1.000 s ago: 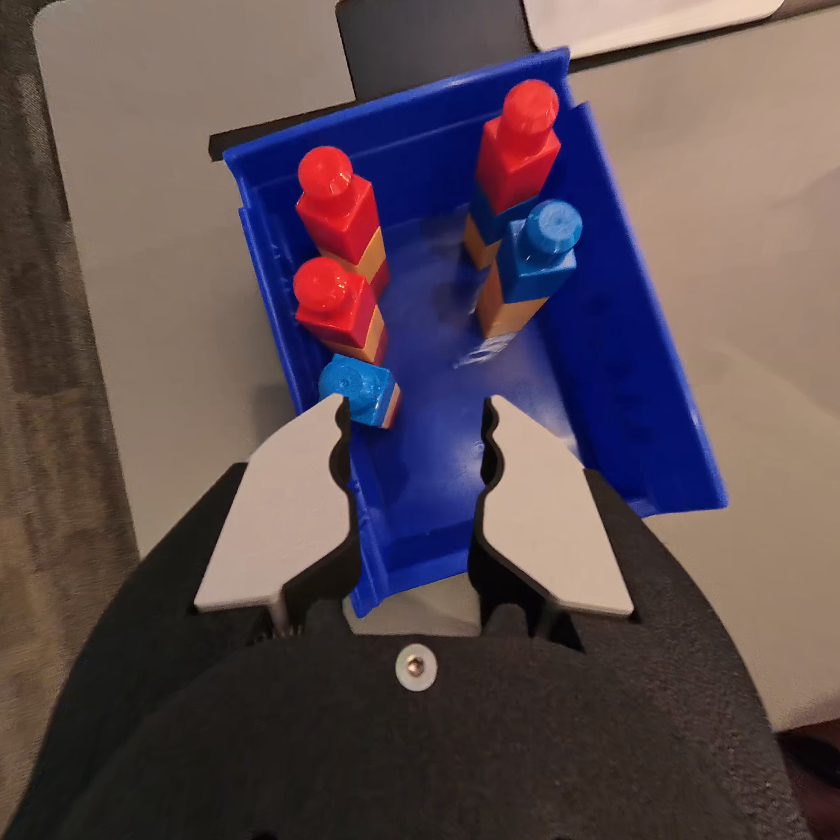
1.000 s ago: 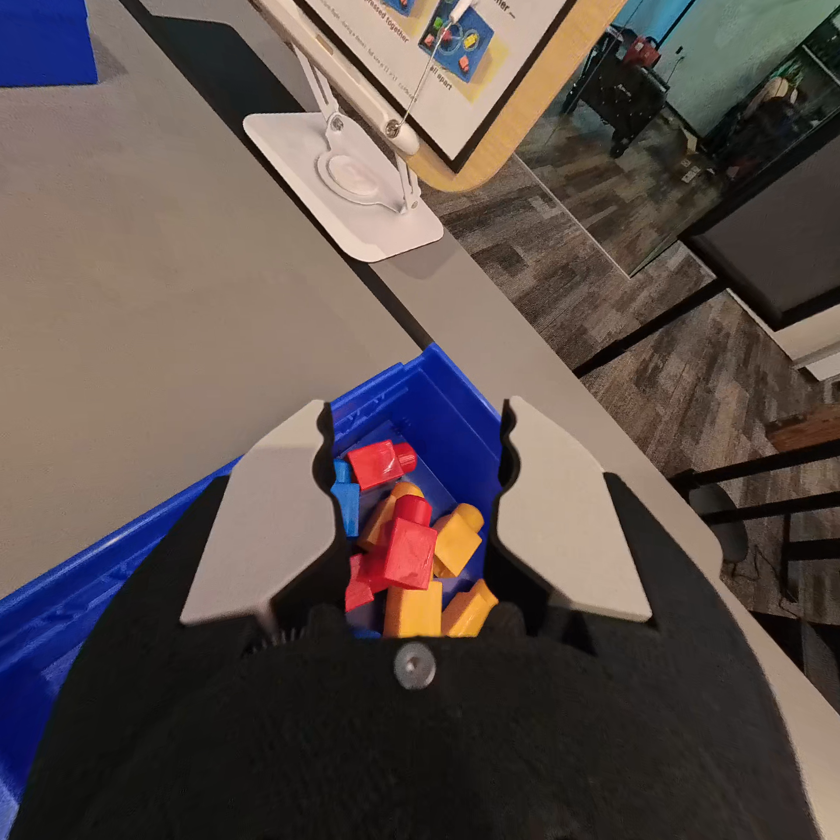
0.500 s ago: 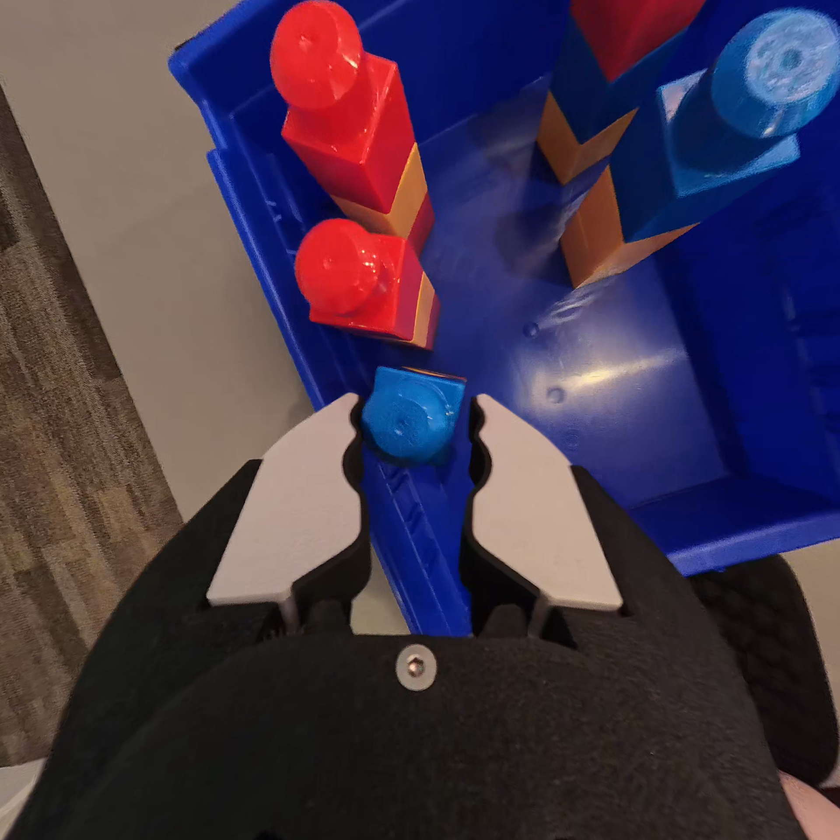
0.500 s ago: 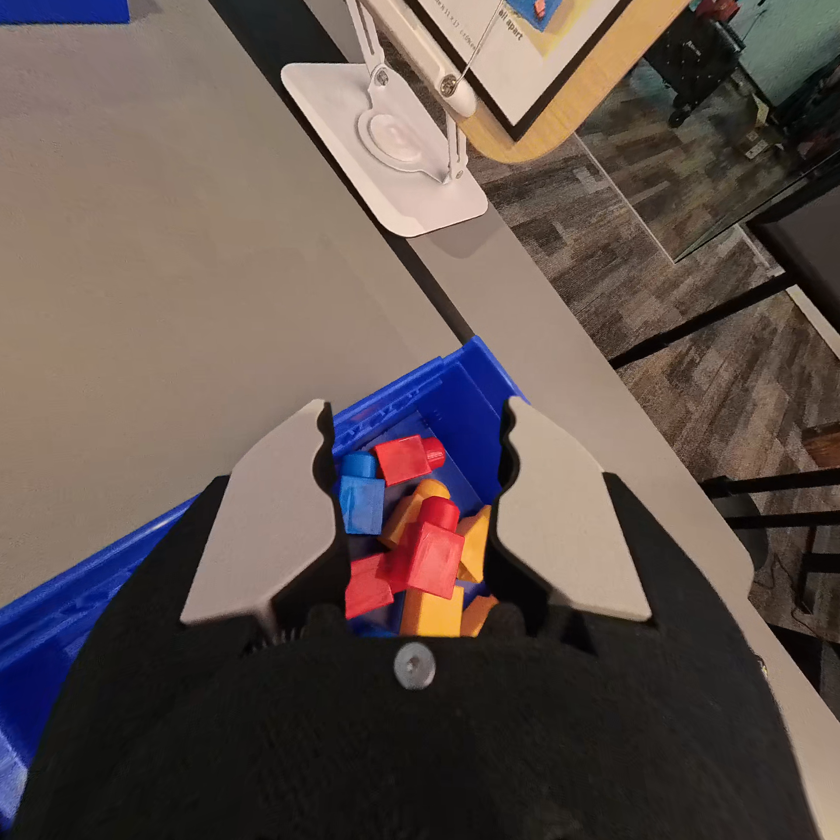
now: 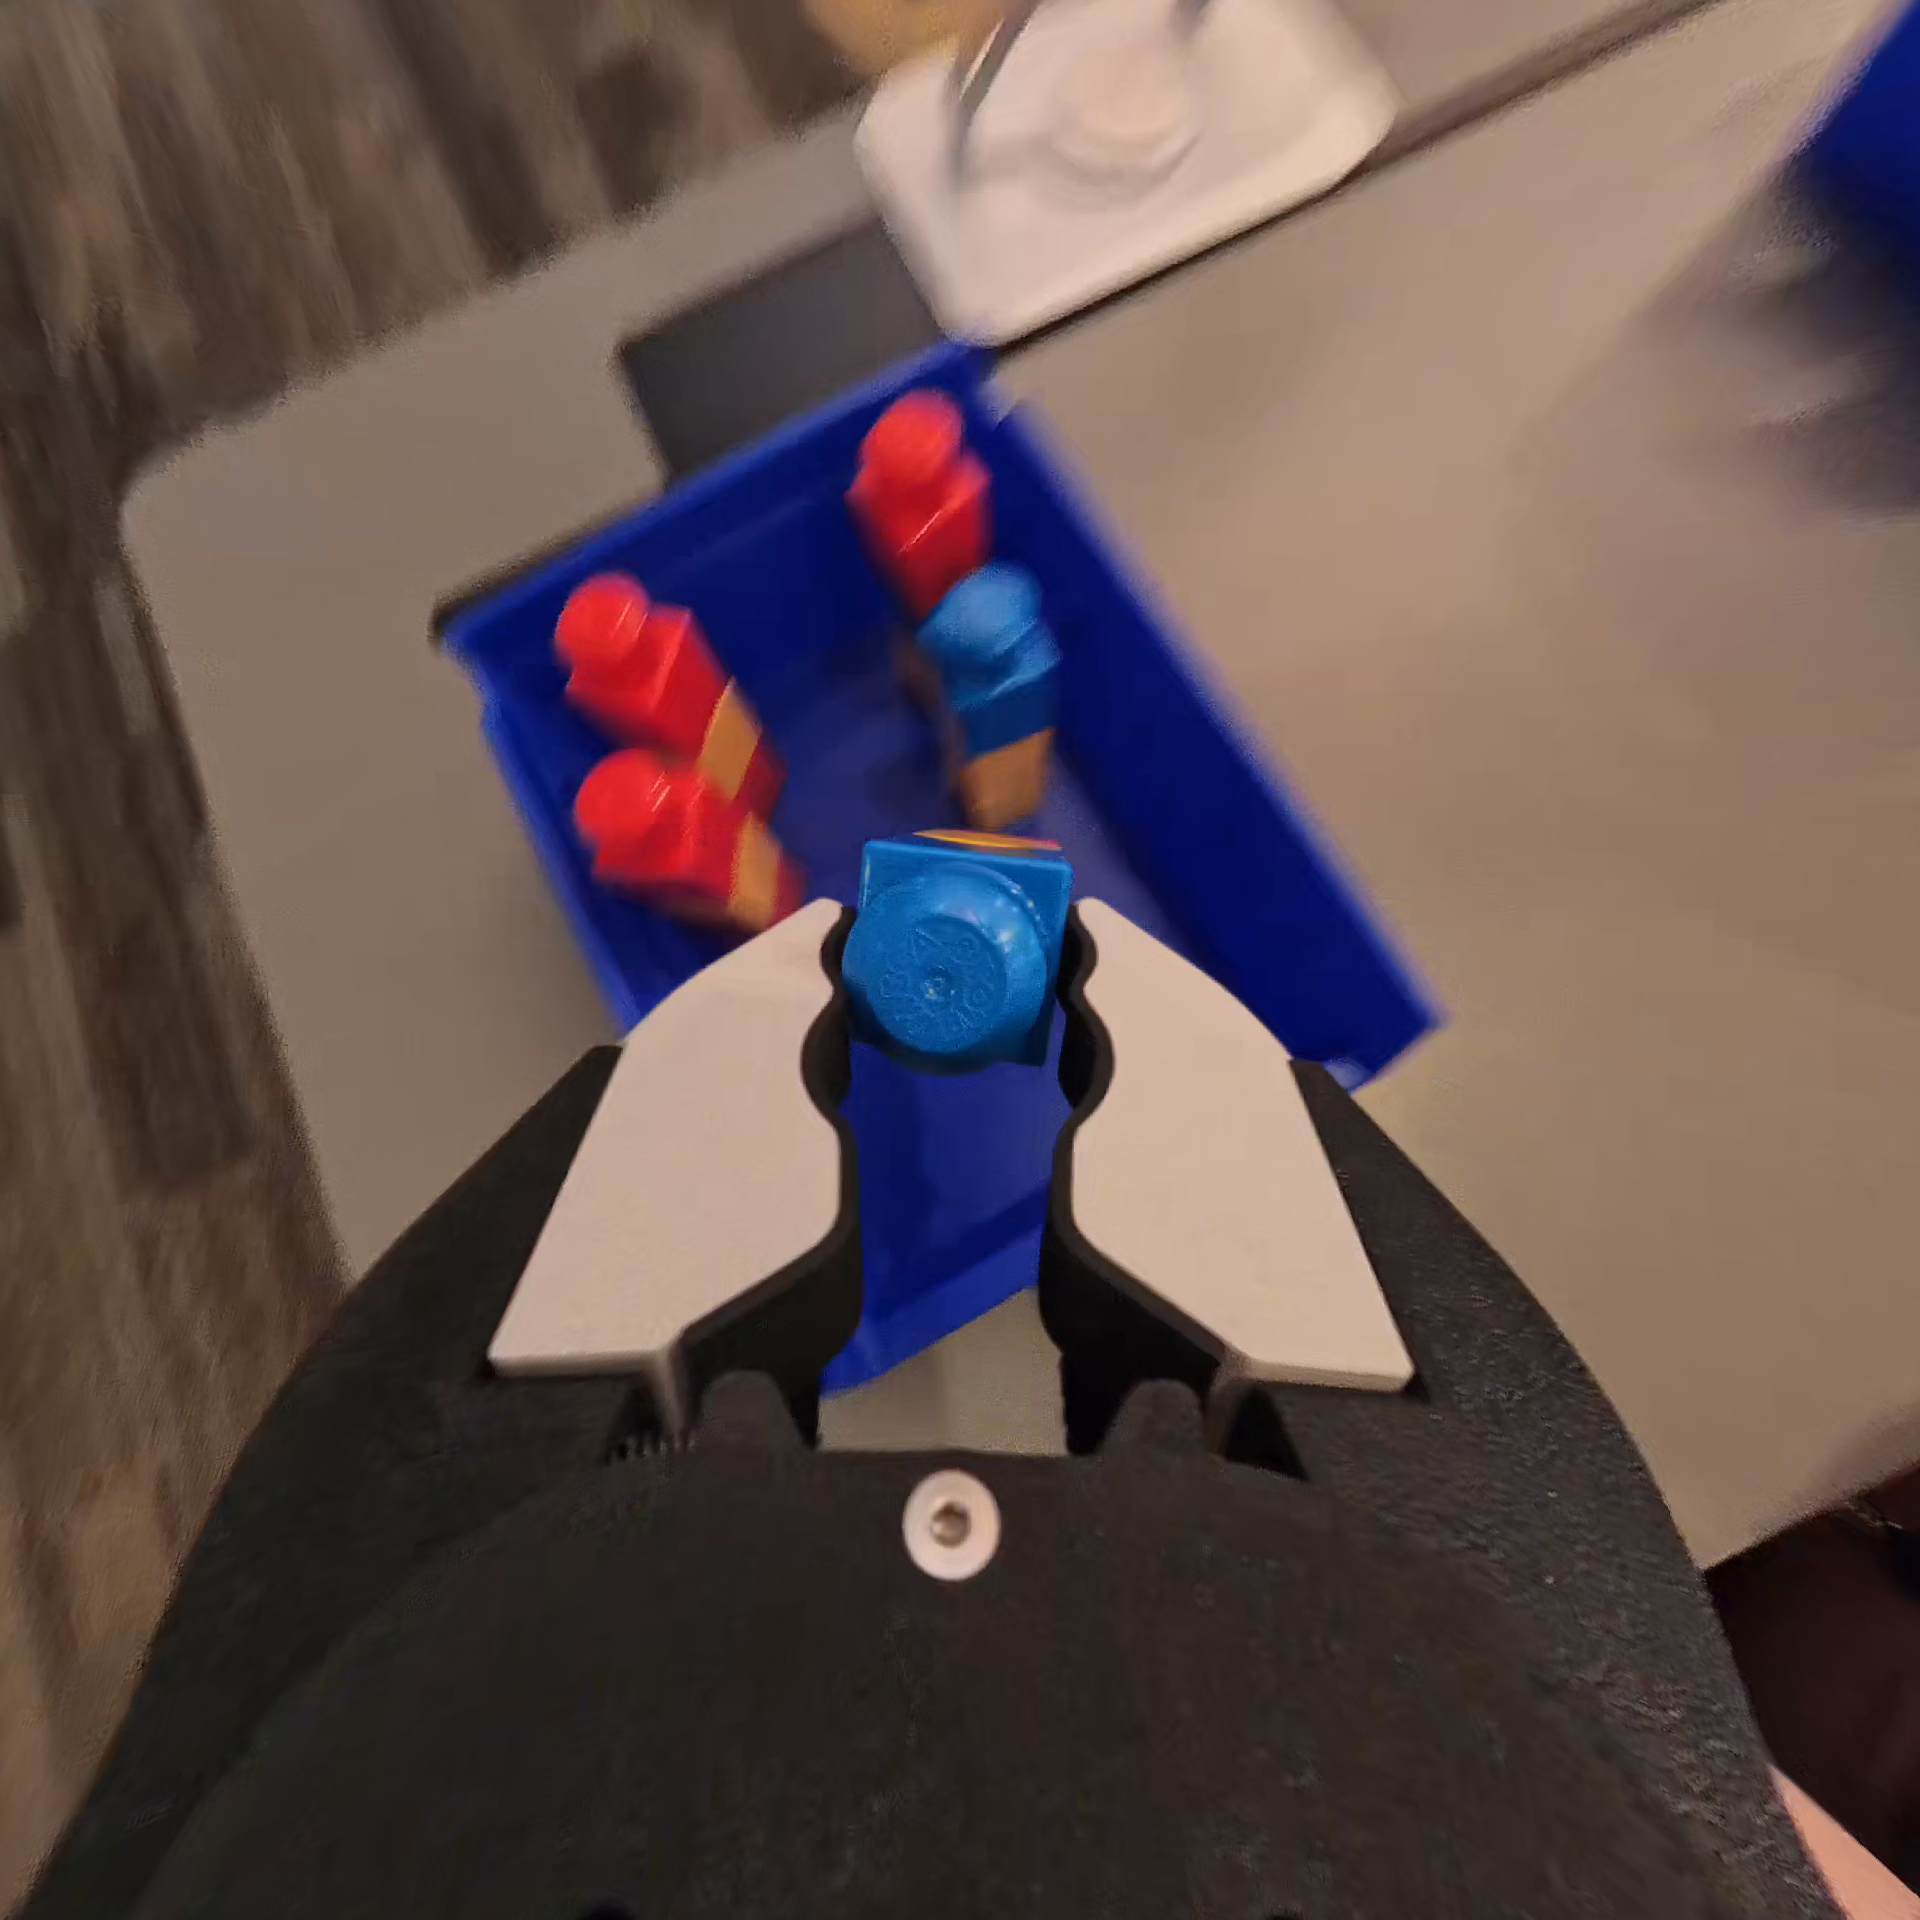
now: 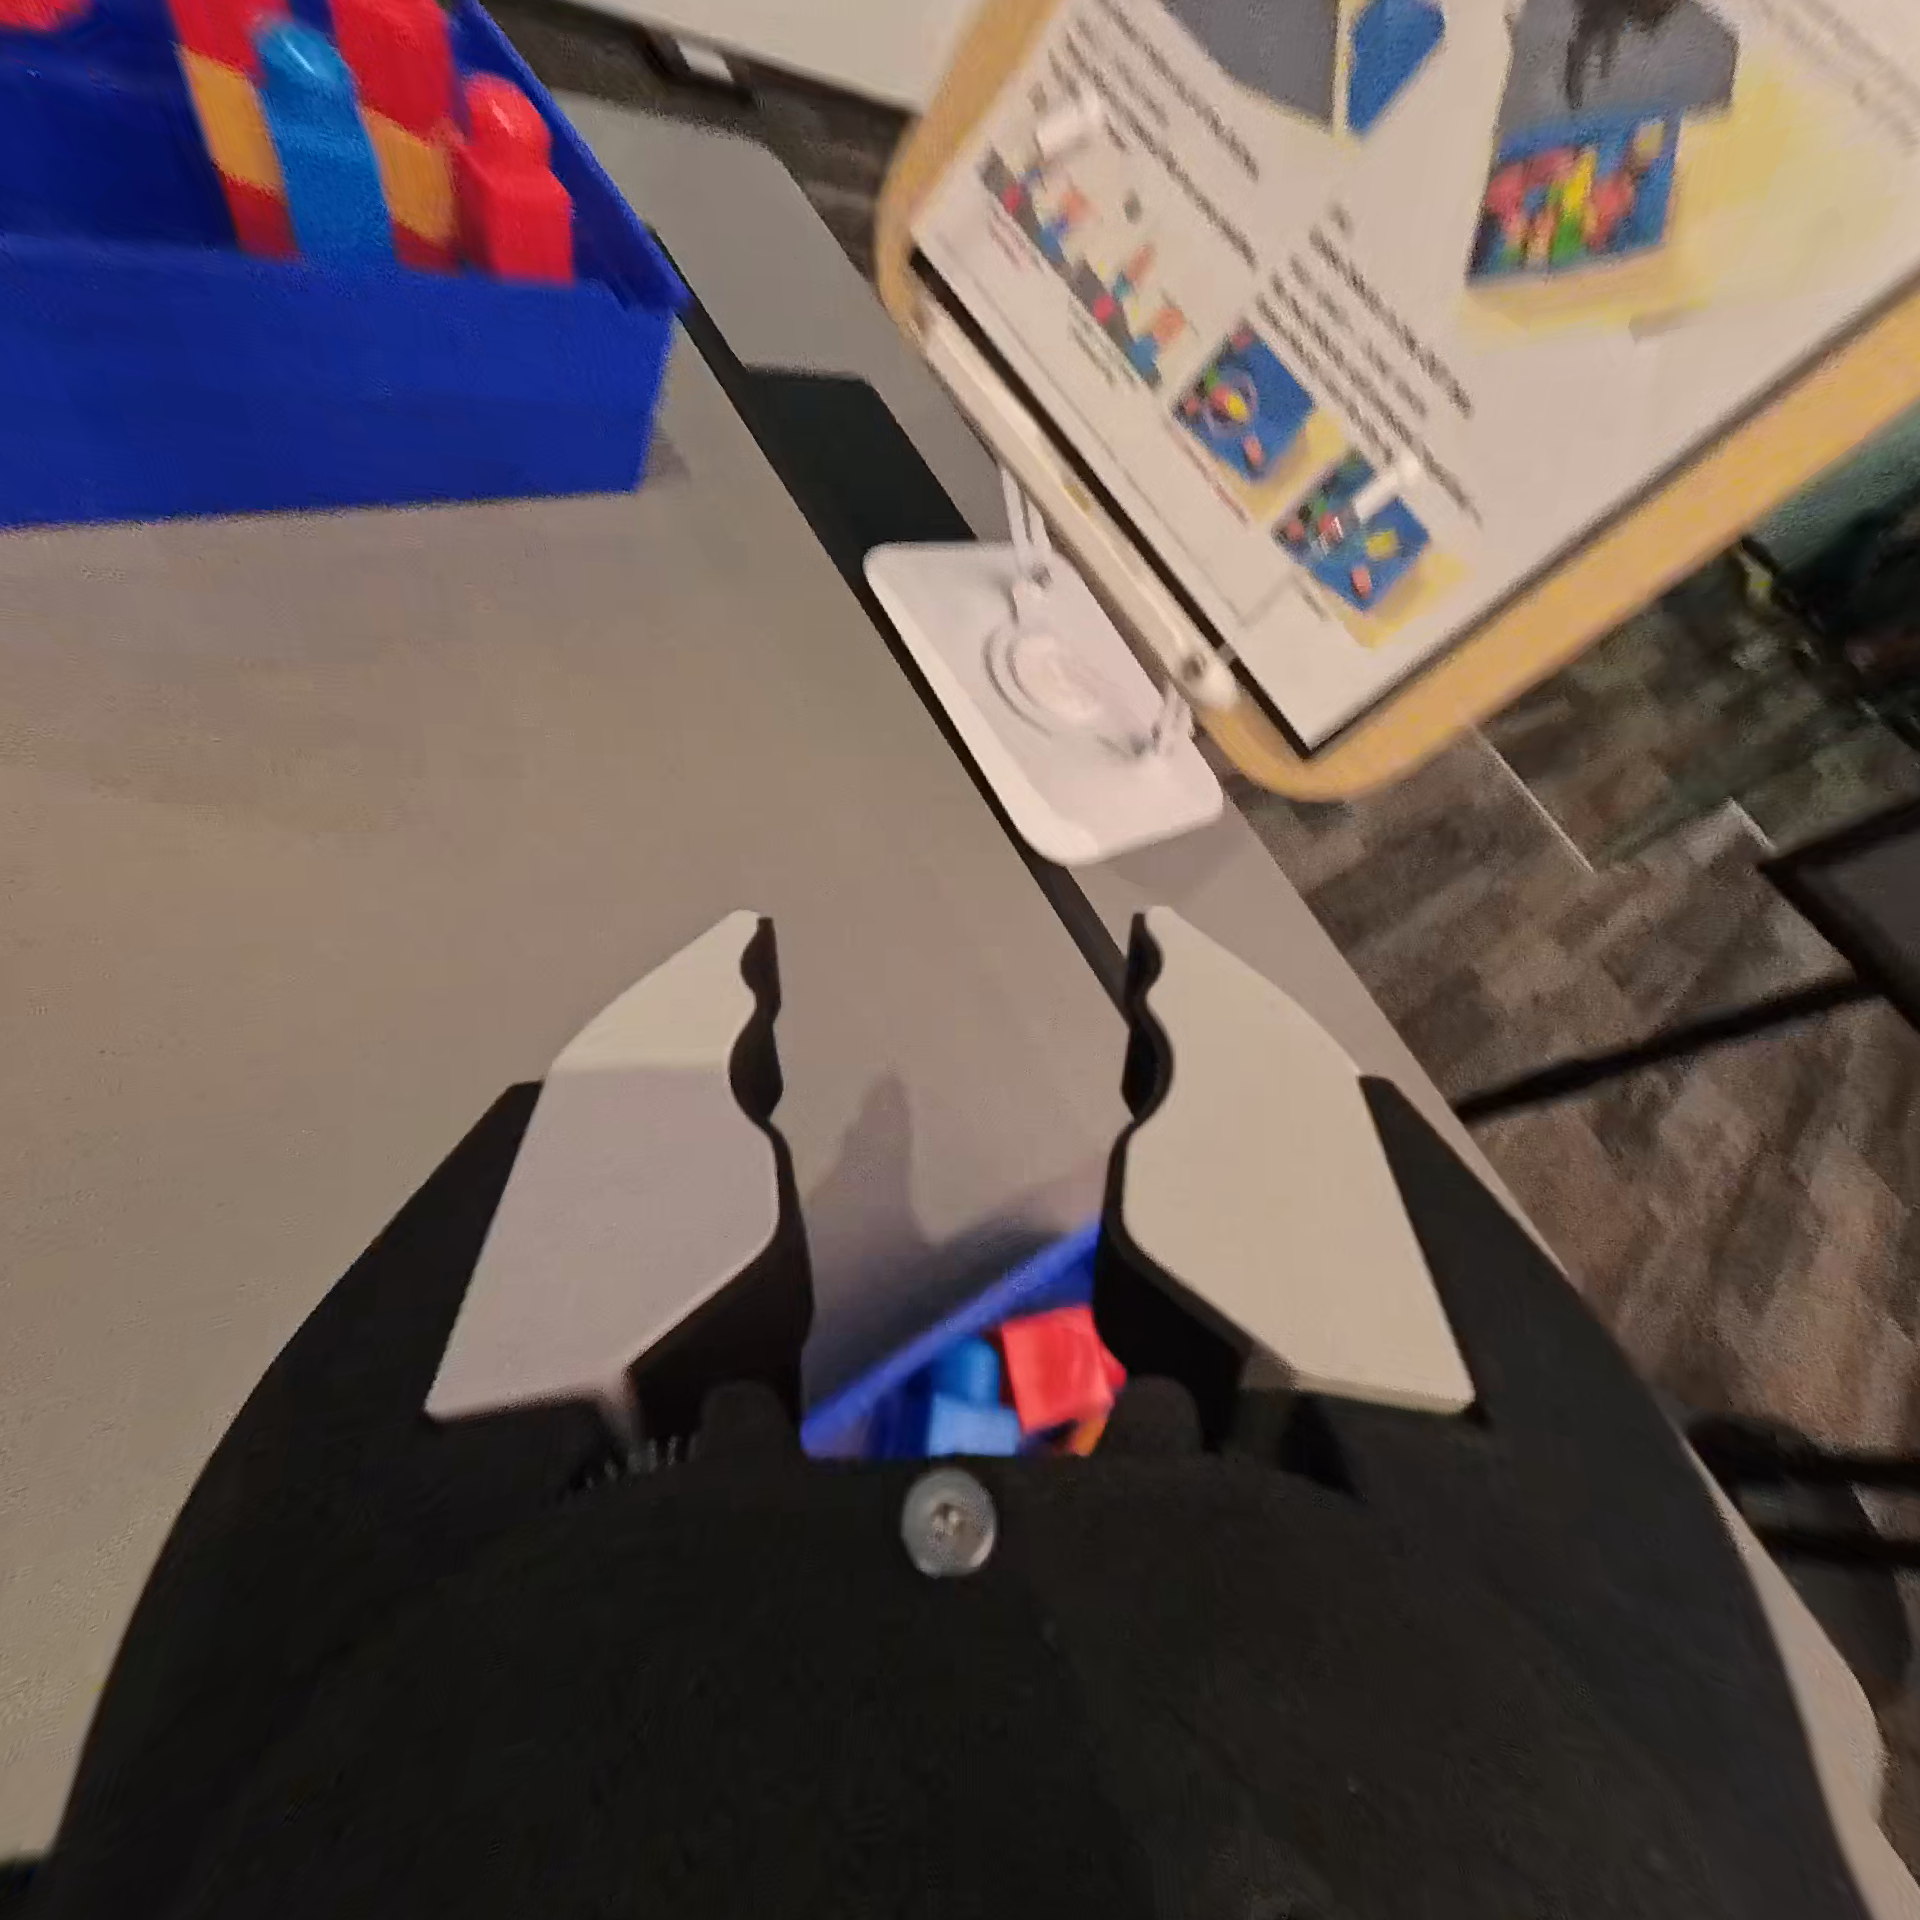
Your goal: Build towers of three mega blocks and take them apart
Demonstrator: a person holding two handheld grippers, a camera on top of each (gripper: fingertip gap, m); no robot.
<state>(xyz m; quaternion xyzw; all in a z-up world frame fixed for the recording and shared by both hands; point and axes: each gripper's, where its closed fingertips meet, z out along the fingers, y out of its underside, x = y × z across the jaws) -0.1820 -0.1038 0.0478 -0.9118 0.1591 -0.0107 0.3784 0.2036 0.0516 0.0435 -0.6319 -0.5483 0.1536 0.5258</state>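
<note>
Grey table [image 6: 416,831], blue bin [image 5: 1195,748] on it holding four block towers [image 5: 665,727]. Left gripper [image 5: 954,961] pinches a blue-topped tower [image 5: 940,977] by its top block, lifted above the bin's near end. Right gripper [image 6: 951,935] spread wide, nothing between its fingers, over a second bin of loose blocks [image 6: 997,1382].

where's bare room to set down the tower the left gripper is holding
Bare grey table between the bin of towers, the white stand base and the bin of loose blocks. The towers bin's floor is open mid-way; its sides are crowded.
</note>
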